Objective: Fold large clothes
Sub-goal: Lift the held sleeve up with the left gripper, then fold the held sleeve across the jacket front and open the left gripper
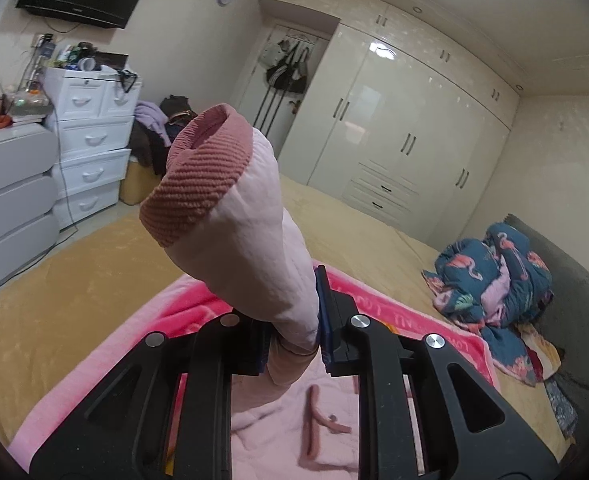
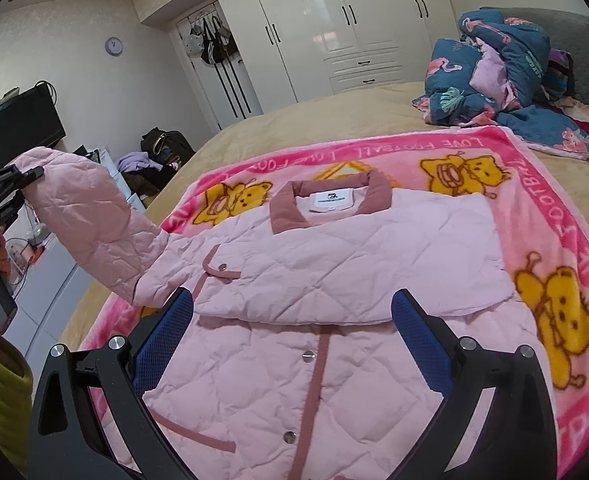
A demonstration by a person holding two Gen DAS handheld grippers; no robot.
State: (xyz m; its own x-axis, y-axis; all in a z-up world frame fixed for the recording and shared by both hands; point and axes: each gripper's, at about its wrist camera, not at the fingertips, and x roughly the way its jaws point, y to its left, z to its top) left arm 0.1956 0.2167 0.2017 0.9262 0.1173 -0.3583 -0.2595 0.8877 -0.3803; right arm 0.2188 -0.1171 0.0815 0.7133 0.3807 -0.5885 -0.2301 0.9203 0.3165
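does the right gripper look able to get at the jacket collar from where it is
Probably yes. The right gripper is open and empty above the jacket, and the collar lies uncovered straight ahead. The left gripper holds the sleeve off to the side.

Quilted matt cloth jacket [image 2: 334, 264], ribbed cuff [image 1: 198, 184], fleecy blanket [image 2: 534, 208], glossy wardrobe [image 1: 406, 120].
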